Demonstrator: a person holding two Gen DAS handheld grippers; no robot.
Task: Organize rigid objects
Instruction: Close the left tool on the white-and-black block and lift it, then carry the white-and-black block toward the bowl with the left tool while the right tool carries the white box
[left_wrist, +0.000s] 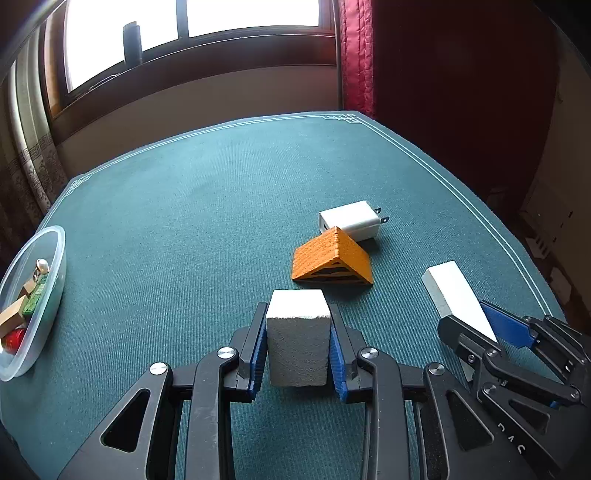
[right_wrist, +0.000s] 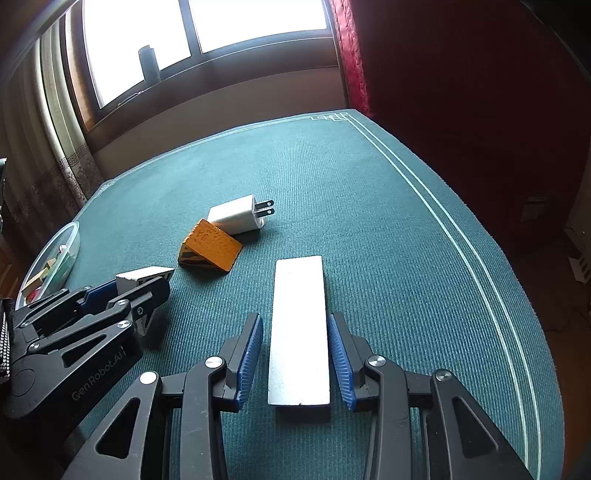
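Observation:
My left gripper (left_wrist: 298, 314) is shut on a short white foam block (left_wrist: 298, 343), which stands upright between the blue pads just above the green table cloth (left_wrist: 184, 221). My right gripper (right_wrist: 294, 321) is open and straddles a long white block (right_wrist: 299, 325) lying flat on the cloth, with a gap at the left pad. In the left wrist view the long block (left_wrist: 452, 291) lies at the right with the right gripper (left_wrist: 465, 317) around its near end. The right wrist view shows the left gripper (right_wrist: 142, 282) at the left with the short block (right_wrist: 142, 274).
An orange wedge (left_wrist: 328, 258) leans against a white plug charger (left_wrist: 351, 219) mid-table. A clear plastic container (left_wrist: 55, 280) with several small items sits at the left edge. The cloth ends at a white double border line (right_wrist: 461, 251); beyond it the table drops off.

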